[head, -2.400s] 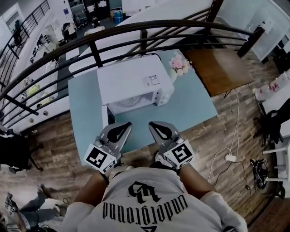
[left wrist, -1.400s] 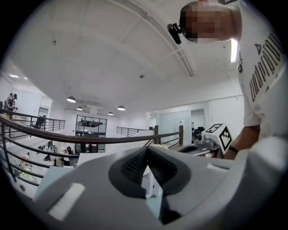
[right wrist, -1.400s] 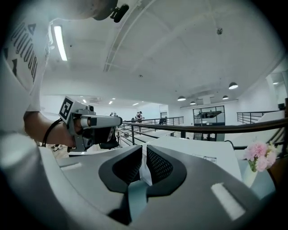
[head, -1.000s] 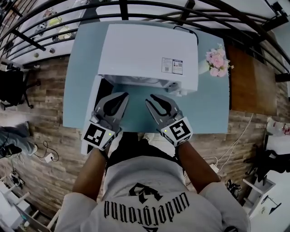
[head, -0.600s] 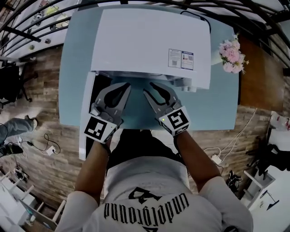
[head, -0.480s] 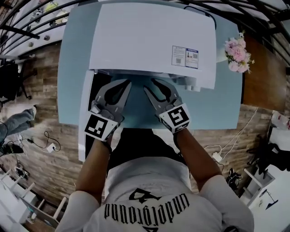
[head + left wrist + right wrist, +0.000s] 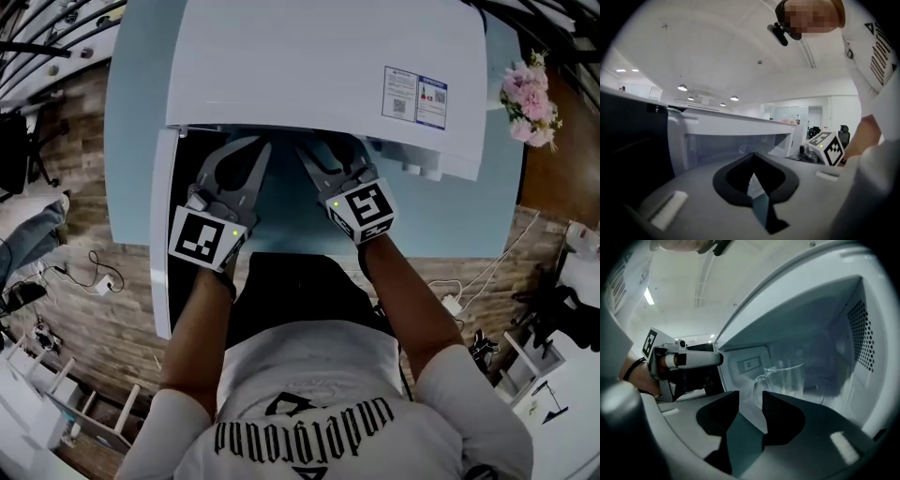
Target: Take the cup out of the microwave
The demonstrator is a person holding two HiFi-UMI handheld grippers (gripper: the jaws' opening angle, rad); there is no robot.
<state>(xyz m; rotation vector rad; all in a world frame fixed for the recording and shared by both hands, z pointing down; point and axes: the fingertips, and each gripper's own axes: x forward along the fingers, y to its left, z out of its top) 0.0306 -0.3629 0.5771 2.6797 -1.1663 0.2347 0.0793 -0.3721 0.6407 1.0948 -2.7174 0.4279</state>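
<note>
A white microwave [image 7: 309, 66] stands on the blue table with its door [image 7: 161, 244] swung open to the left. Inside, the right gripper view shows a clear glass cup [image 7: 787, 378] with its handle turned toward me. My right gripper [image 7: 751, 399] is open; its jaws have just been opening, with nothing between them, and the cup stands just beyond the tips. My left gripper [image 7: 752, 153] is shut and empty, facing the cavity beside the dark door [image 7: 633, 136]. From the head view both grippers, left [image 7: 251, 150] and right [image 7: 323, 148], reach the microwave's mouth; the cup is hidden there.
Pink flowers [image 7: 530, 94] stand at the table's right, behind the microwave. The blue table [image 7: 131, 112] shows bare along its left edge. A power strip with cables [image 7: 450, 305] lies on the wooden floor at the right. A dark railing runs behind the table.
Both grippers have gone down and forward to the microwave's open front, their tips now under its top edge. The right jaws stand wider apart. The head view has closed in on the microwave.
</note>
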